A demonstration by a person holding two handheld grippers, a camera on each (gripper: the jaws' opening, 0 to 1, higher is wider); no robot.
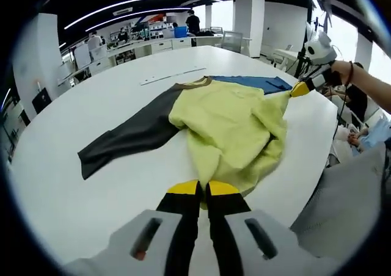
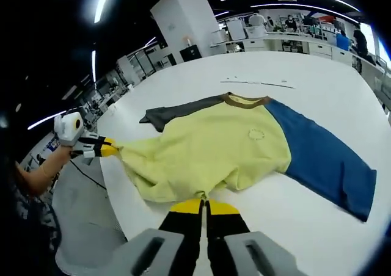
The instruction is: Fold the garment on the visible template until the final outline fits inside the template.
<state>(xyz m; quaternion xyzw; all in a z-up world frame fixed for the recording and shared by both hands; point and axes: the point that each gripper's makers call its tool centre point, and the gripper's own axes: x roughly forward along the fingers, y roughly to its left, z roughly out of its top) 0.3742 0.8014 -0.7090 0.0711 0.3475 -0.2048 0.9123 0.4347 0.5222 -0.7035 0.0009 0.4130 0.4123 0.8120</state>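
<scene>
In the left gripper view we see our left gripper (image 1: 204, 189) clamped on the hem of the garment (image 1: 229, 120), spread on the white table (image 1: 73, 184) ahead.

In the right gripper view our right gripper (image 2: 204, 206) pinches the garment's near edge, its blue sleeve (image 2: 324, 160) lying right.

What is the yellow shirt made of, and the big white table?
The shirt looks like soft, matte knit cloth, maybe cotton: it rumples and folds where the grippers pinch it. The table looks hard and smooth, probably laminate, with a faint sheen.
</scene>
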